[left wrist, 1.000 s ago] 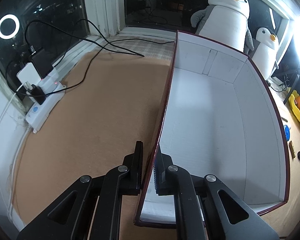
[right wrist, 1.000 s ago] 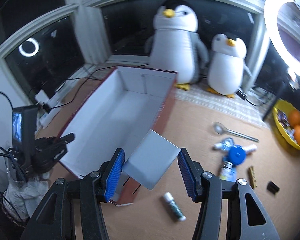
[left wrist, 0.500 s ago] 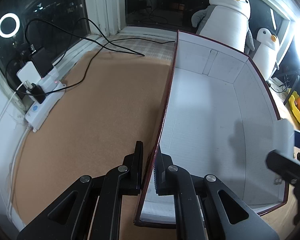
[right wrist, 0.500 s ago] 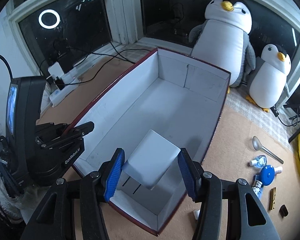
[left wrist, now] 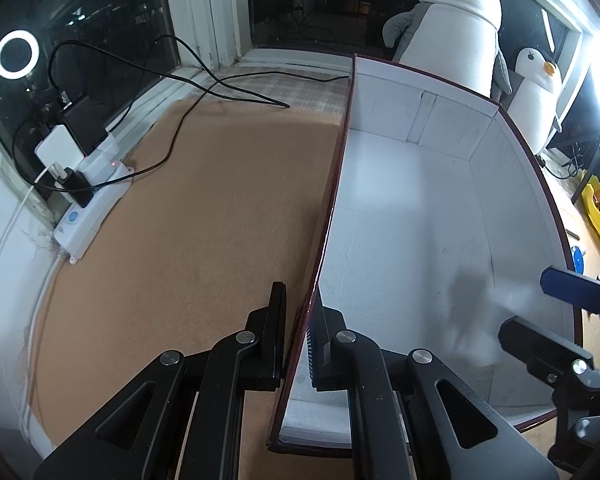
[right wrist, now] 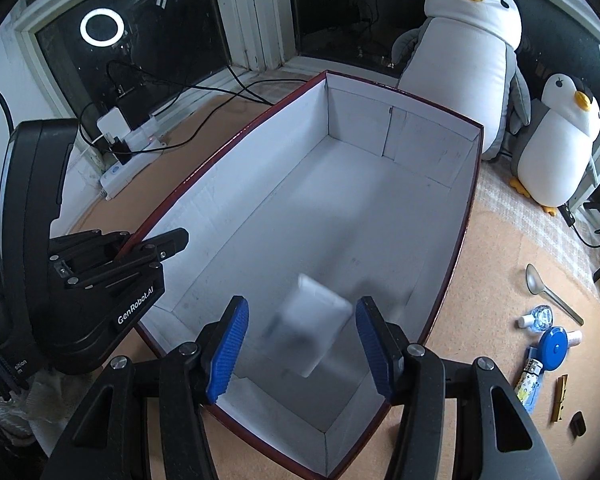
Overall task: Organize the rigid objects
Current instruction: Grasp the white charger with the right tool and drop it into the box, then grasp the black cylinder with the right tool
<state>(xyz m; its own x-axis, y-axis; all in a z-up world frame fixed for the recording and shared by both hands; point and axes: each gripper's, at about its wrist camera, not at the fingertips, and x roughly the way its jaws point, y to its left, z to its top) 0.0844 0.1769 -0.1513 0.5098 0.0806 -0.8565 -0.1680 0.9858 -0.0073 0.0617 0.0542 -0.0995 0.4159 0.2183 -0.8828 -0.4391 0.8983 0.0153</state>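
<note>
While apparently empty, right claw (right wrist: pixel 300 344) wide.

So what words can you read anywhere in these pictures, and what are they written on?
"GenRobot.AI" is printed in white on the body of the left gripper, seen from the right wrist view.
Small white letters lower on that same body are cut off, too partial to read.
The print on the tube lying on the table is too small to read.
No other words show.
</note>
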